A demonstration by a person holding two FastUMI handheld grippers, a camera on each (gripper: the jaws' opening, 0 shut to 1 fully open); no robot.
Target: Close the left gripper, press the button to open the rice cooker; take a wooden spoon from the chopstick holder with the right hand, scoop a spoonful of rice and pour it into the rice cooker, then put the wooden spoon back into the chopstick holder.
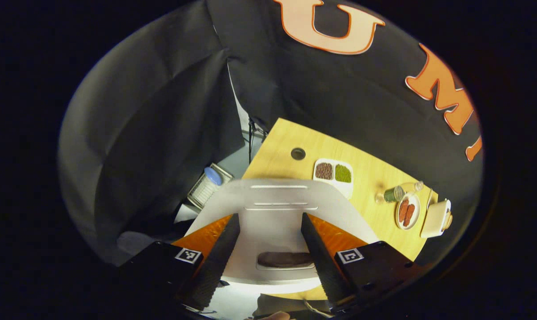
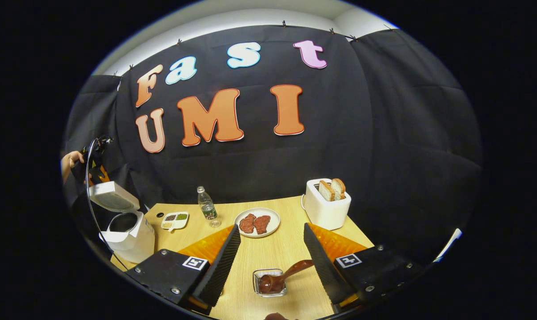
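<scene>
Between our left gripper's (image 1: 269, 253) wide-apart fingers we look down on the rice cooker's (image 1: 273, 209) white raised lid. From our right gripper view, the open rice cooker (image 2: 128, 233) stands far left of the fingers. Between the right gripper's (image 2: 270, 262) spread, empty fingers sits a small glass dish (image 2: 269, 282) holding the wooden spoon (image 2: 279, 276), handle leaning toward the right finger.

Right gripper (image 2: 270, 255) open over the wooden spoon (image 2: 281, 276) in its holder; rice cooker (image 2: 128, 231) lid up
</scene>
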